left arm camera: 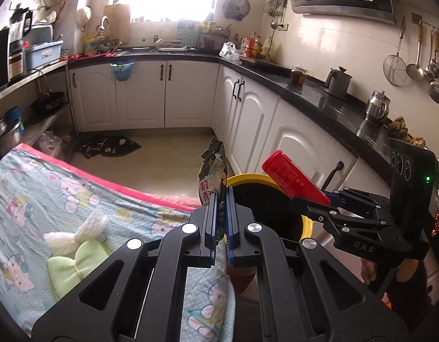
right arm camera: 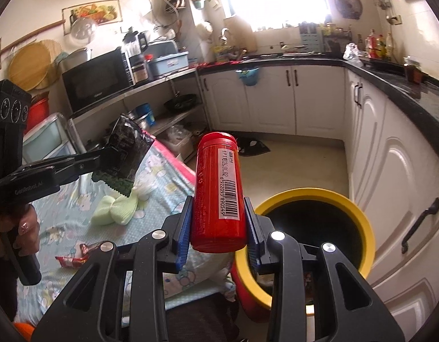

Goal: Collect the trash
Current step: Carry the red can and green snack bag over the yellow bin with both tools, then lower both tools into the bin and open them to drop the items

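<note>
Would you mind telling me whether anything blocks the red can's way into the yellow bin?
Nothing visible does. The red can, held in the right gripper, is beside the yellow bin, whose mouth is open and uncovered.

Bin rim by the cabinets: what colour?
Yellow rim, black inside. Clearest in the right wrist view.

Left tool [left arm camera: 222,199] pinches snack wrapper [left arm camera: 213,171] beside yellow-rimmed bin [left arm camera: 307,225].

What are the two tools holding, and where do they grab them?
The left tool pinches a dark snack wrapper by its bottom edge. The right tool clamps a red canister around its lower body, near the base.
</note>
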Demonstrator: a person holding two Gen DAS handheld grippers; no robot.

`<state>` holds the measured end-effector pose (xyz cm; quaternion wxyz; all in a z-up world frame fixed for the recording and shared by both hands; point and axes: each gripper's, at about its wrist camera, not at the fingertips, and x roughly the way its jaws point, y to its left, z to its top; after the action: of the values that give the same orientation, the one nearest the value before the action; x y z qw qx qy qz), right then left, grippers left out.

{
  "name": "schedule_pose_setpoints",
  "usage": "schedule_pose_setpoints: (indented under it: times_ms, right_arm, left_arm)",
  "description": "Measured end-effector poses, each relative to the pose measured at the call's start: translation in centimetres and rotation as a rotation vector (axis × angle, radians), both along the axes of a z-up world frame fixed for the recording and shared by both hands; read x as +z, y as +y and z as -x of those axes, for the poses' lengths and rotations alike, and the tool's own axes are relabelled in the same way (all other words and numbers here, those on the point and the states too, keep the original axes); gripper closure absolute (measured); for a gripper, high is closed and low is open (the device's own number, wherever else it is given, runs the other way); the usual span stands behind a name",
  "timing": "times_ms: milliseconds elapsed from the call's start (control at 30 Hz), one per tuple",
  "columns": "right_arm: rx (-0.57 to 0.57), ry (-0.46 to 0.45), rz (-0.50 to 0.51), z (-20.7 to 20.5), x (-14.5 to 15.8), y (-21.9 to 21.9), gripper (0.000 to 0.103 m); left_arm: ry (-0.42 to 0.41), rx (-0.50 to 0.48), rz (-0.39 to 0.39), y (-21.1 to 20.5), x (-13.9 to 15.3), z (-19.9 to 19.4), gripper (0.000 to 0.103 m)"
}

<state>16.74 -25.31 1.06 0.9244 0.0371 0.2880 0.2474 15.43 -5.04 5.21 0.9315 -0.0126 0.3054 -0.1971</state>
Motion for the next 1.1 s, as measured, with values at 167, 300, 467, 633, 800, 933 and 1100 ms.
schedule_pose_setpoints:
  times_ms: [167,300,467,633,800,933,1100]
  right_arm:
    - [-0.049,-0.022,-0.013,0.2,0.7,-1.7,0.071]
    - [-0.091,-0.037,-0.021,0.3,1.1,-3.0,0.071]
    - [-0.136,-0.042,-0.025,0.1,1.2,-4.5,0.071]
    - [-0.181,-0.045,-0.030,0.1,1.2,-5.7,0.071]
    - [-0.218,-0.045,-0.032,0.1,0.9,-6.7,0.071]
    - [-0.239,-0.036,-0.036,-0.1,0.4,-7.4,0.071]
    - [-0.267,-0.015,-0.032,-0.7,-0.6,-8.1,0.071]
  left_arm:
    - [-0.008,-0.014,0.008,-1.1,0.4,-0.5,0.101]
    - [-0.007,-0.031,0.018,-2.2,0.5,-1.2,0.101]
    - [-0.002,-0.060,0.029,-4.2,0.3,-2.1,0.101]
    - [0.009,-0.082,0.037,-6.0,-0.1,-2.9,0.101]
    - [0.025,-0.094,0.053,-7.3,-0.6,-3.9,0.101]
    - [0.044,-0.095,0.073,-8.3,-1.2,-4.9,0.101]
    - [0.065,-0.095,0.070,-9.4,-2.2,-6.3,0.101]
